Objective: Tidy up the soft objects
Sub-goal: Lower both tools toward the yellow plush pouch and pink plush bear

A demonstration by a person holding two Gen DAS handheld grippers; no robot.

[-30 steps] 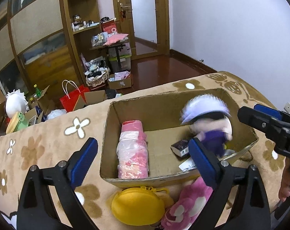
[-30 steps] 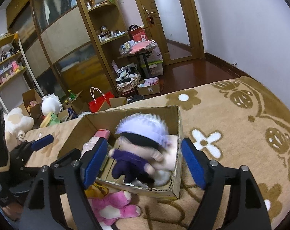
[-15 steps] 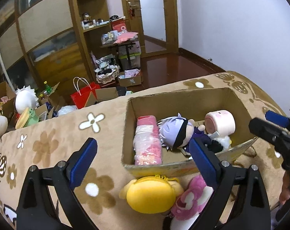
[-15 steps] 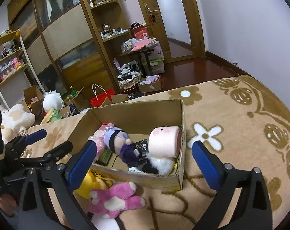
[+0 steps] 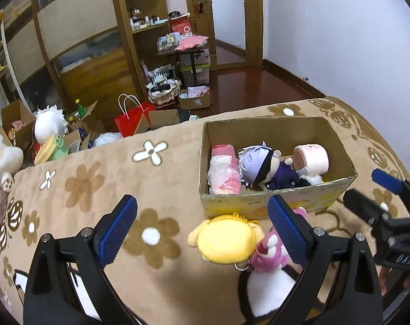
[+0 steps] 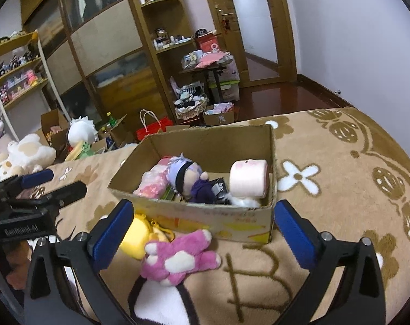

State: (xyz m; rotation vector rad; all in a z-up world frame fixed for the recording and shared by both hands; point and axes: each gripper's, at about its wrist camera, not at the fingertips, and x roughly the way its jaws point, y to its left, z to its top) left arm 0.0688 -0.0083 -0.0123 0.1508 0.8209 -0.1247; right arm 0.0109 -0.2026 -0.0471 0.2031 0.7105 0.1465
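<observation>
A cardboard box (image 5: 275,205) sits on a tan blanket patterned with flowers (image 5: 150,184), toward its far right part, and holds four soft items side by side. A pink bundle wrapped in clear plastic (image 5: 223,170) lies against the box's left wall; beside it rests a doll with pale lilac hair and a black blindfold (image 5: 259,166), dressed in dark purple, and a pink cylinder-shaped plush (image 5: 310,158) lies by the right wall, touching the doll. Outside the box, against its near wall, a yellow plush (image 5: 226,239) and a pink-and-white plush (image 6: 178,257) lie on the blanket, touching each other. The left gripper (image 5: 202,230) hovers above the blanket's near edge, its blue-padded fingers spread wide with nothing between them; the yellow plush shows in the gap below. The right gripper (image 6: 201,233) is likewise spread and empty, held over the pink-and-white plush just in front of the box. A white-and-black plush (image 6: 161,303) lies at the blanket's near edge, only partly in view. Beyond the blanket's far edge, a red paper bag (image 5: 130,119) stands on the floor among open cartons
</observation>
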